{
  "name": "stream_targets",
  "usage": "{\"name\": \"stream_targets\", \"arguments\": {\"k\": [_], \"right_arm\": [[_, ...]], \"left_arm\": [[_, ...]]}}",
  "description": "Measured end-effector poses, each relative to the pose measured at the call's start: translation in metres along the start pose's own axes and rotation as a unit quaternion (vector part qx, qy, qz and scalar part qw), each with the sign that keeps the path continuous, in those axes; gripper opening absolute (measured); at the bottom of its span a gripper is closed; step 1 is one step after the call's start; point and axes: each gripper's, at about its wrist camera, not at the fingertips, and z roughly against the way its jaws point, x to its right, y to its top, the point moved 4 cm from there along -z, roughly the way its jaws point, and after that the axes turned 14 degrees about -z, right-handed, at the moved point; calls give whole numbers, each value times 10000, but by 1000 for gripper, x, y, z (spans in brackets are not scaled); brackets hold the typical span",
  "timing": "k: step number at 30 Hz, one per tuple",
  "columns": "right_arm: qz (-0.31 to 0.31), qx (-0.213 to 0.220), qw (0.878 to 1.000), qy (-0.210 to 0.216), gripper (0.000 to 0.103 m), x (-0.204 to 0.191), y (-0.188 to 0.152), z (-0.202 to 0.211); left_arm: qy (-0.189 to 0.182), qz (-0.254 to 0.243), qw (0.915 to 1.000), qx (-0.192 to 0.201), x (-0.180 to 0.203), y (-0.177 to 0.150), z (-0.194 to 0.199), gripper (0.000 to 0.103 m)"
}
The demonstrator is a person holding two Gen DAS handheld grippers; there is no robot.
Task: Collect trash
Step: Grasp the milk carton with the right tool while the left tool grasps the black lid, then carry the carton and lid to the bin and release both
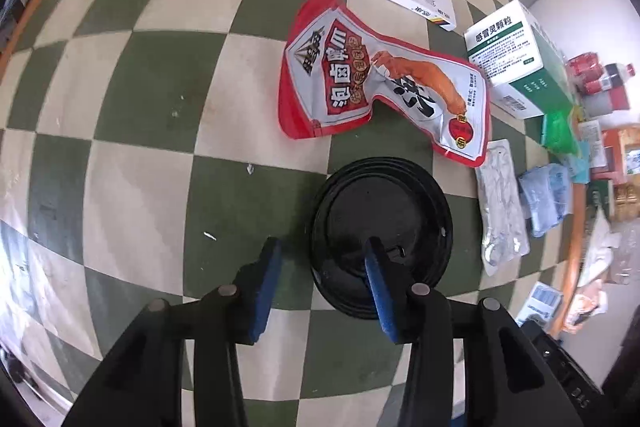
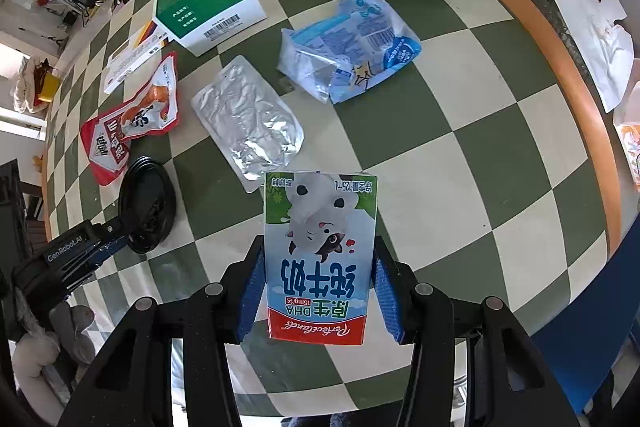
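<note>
Right tongs [image 2: 318,291] clamping milk carton [image 2: 320,255], upright

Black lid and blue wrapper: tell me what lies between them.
The silver foil pouch lies between the black lid and the blue wrapper, clearest in the right wrist view.

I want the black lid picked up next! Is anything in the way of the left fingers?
Nothing visible is in the way. The left gripper hangs right over the black lid, at its near edge, with bare checkered tablecloth beside it. The red snack pouch lies just beyond the lid.
</note>
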Motion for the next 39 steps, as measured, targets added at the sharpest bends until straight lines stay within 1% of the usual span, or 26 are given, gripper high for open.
{"name": "stream_targets", "arguments": {"k": [1,2,3,4,5,6,11,13,16,17,20,22,27,30,31,34,35,37,39], "right_arm": [[-1,-1,10000,-9,52,1,1,-1],[-6,-2,10000,-16,52,1,2,-2],[-8,-4,10000,-21,52,1,3,-2],[-6,-6,10000,-26,52,0,3,-3],[-9,-7,10000,-34,52,1,4,-4],[-4,-8,10000,-42,52,0,5,-5],[113,34,9999,-23,52,-6,5,-2],[142,61,9999,3,52,-8,4,0],[172,64,9998,68,52,-8,-1,6],[198,68,9997,87,52,-8,-4,8],[287,88,9995,128,52,-9,-16,14],[311,118,9993,140,52,-10,-26,19],[327,247,9989,227,52,-11,-63,39],[354,398,9982,292,52,-12,-97,55],[351,437,9980,304,52,-11,-107,60],[312,533,9975,333,52,-8,-150,73],[299,556,9974,341,52,-6,-170,76],[250,508,9975,429,52,0,-208,80],[241,432,9979,430,52,6,-240,79]], "left_arm": [[195,-83,9998,-33,5,2,-2,37],[572,-186,9979,-234,7,2,-4,27],[868,-328,9953,-276,10,2,-5,17],[835,-388,9956,-183,13,3,-4,2],[891,-418,9950,-171,15,3,-3,3],[1025,-459,9935,-185,14,3,-2,2],[1189,-500,9917,5,14,1,13,2],[1263,-512,9905,156,9,-3,31,2],[1267,-559,9899,311,6,-10,55,1],[1284,-599,9892,382,5,-15,64,1],[1277,-665,9883,502,8,-28,75,1],[1252,-710,9879,576,10,-46,85,1],[1148,-861,9867,763,4,-81,98,1],[1054,-1020,9854,862,-10,-110,116,1],[1024,-1089,9847,894,-15,-124,125,1],[938,-1250,9832,937,-24,-161,140,1],[905,-1288,9830,941,-27,-175,144,1],[788,-1313,9843,877,-36,-206,151,1],[642,-1293,9865,771,-43,-232,152,1]]}}
